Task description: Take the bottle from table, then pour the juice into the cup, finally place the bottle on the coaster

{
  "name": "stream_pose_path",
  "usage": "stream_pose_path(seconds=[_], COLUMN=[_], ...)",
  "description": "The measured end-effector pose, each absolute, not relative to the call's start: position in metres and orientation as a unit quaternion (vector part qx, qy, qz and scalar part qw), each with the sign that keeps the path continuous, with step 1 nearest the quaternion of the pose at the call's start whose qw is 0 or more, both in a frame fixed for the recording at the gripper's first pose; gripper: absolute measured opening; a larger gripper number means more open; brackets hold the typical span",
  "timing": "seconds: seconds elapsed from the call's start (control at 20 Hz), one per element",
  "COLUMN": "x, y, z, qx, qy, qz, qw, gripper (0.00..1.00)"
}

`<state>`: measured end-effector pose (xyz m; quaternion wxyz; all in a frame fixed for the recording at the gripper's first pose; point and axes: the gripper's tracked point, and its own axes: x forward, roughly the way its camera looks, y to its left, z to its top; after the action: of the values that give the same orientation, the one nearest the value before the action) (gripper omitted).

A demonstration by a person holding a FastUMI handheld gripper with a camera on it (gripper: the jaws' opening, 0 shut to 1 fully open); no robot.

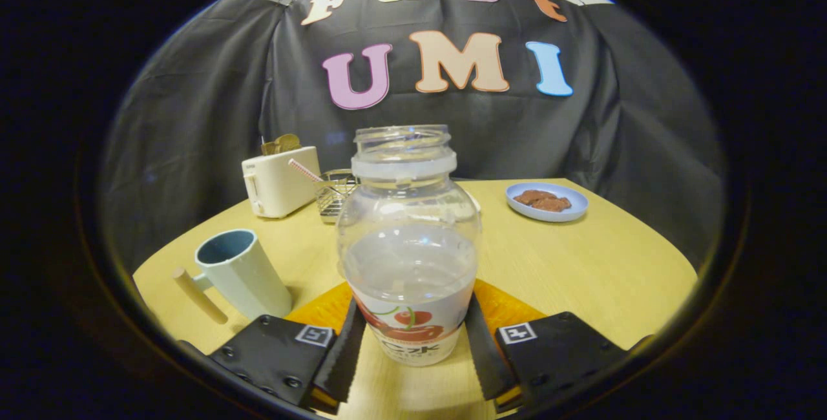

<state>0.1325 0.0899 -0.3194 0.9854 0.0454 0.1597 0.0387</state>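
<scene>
Gripper (pixel 411 355): jaws closed on the bottle (pixel 408 245), one serrated black finger pressing each side of the labelled lower body. Each finger mount carries a square marker tag.

Bottle: clear plastic, upright between the jaws, cap off, mouth open at top with a white ring below the threads. Pale cloudy liquid fills roughly the lower half. Label is white with red fruit artwork. Cannot tell whether its base touches the desk (pixel 601 265) or hangs just above it.

Coaster (pixel 507 307): orange, flat on the desk, directly behind the bottle's base; its edges show on both sides of the bottle, just ahead of the fingers.

Cup (pixel 240 273): pale mug with a blue-grey interior and a light wooden handle pointing away from the bottle. It stands on the desk left of the bottle, near the left finger mount, apart from the coaster.

Farther back, left: white toaster (pixel 279 181) with something brownish in its slot; just right of it a wire basket (pixel 334 195) holding a striped straw (pixel 305 170).

Farther back, right: blue plate (pixel 546 202) with brown pieces of food, well apart from the bottle.
</scene>
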Motion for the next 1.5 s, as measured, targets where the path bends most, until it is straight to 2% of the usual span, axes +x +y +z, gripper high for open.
stream_pose_path(seconds=[0.25,0.65,1.15,1.5], x=[0.128,0.125,0.123,0.126], y=[0.094,0.076,0.093,0.102], z=[-0.302,-0.259,-0.233,-0.213], qx=[0.018,-0.185,-0.39,-0.517], qy=[0.136,0.094,0.078,0.057], qz=[0.026,-0.057,-0.088,-0.118], qw=[0.99,0.977,0.913,0.846], gripper=[0.81,0.79,0.77,0.77])
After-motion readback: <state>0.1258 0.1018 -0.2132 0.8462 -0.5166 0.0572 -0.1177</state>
